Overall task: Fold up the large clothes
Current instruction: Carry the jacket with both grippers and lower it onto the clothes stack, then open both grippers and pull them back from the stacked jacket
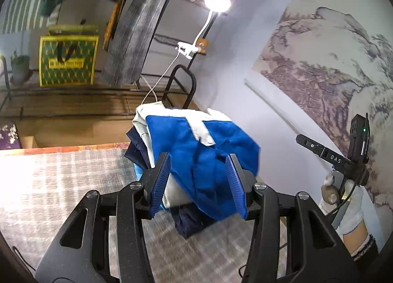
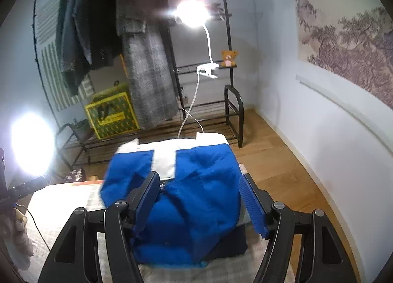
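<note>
Nearest, left wrist view: left gripper [image 1: 199,182] with jaws part open, the blue ribbed pads standing either side of a hanging fold of the blue-and-white garment [image 1: 196,150]. Whether the pads actually press the cloth I cannot tell; the fabric fills the gap but no pinch is visible.

Right wrist view: right gripper [image 2: 200,199] set wider, jaws straddling the bundle. The left pad lies against or in front of the blue cloth; the right pad stands beside its edge. Grip likewise not determinable.

The garment [image 2: 176,184] sits bunched on top of a darker navy piece [image 2: 231,243], at the far end of the pale checked cover [image 1: 61,184], close to the wall.

Handling judgement: soft, fleecy, limp; light for its bulk; no stiffness, so it will sag and drape from any hold. Not fragile, not slippery. Best taken at hems or shoulder seams, two corners apart, so the panel hangs flat. A mid-bundle pinch would catch several layers, possibly the navy piece too.

Beyond: wooden floor [image 2: 270,160], black metal rack [image 2: 231,111], clip lamp [image 2: 192,15], hanging coats [image 2: 142,61].
</note>
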`<control>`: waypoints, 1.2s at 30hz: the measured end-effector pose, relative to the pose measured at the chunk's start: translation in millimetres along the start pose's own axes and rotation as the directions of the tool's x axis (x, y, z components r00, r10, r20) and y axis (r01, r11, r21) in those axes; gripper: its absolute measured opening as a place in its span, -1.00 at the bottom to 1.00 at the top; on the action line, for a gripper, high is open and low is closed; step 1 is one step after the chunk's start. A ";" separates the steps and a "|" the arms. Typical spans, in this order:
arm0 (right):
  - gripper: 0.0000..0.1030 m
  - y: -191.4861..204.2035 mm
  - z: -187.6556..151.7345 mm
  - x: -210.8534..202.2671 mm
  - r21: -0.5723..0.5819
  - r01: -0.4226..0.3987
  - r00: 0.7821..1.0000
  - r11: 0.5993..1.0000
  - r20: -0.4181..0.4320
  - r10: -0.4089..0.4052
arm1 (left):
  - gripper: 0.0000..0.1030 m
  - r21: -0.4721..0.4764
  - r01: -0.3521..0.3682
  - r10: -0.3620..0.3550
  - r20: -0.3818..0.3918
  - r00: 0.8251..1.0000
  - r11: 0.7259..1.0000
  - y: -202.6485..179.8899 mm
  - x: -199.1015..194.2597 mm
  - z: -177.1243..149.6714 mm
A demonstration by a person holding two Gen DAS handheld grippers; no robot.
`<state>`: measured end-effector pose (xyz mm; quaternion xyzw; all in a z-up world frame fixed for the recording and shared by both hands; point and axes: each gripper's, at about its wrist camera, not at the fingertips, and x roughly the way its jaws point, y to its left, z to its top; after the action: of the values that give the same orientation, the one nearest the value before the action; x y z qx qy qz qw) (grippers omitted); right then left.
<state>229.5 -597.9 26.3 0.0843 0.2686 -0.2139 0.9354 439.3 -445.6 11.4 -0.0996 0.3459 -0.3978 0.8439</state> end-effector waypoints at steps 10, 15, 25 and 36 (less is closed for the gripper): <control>0.36 43.0 -0.4 -126.0 -0.058 -0.022 0.997 0.998 0.074 0.026 | -0.08 0.071 0.021 -0.027 0.085 0.996 0.997 -66.3 -123.1 -6.4; 0.36 60.9 -4.5 -191.8 -0.075 -0.028 0.992 0.997 0.121 0.037 | -0.08 0.094 0.024 -0.036 0.129 0.991 0.995 -95.1 -190.0 -13.4; 0.37 93.6 -34.2 -309.3 -0.142 -0.010 0.980 0.990 0.196 0.038 | -0.08 0.131 0.017 -0.043 0.202 0.978 0.991 -127.2 -303.0 -43.8; 0.38 120.2 -89.4 -373.2 -0.182 -0.037 0.976 0.983 0.204 0.074 | -0.08 0.138 -0.025 -0.007 0.224 0.975 0.990 -134.3 -390.0 -86.6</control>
<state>-43.8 -333.6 157.2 -0.0146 0.1840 -0.1706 0.9679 127.8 -236.7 203.6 -0.0826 0.2202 -0.4034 0.8843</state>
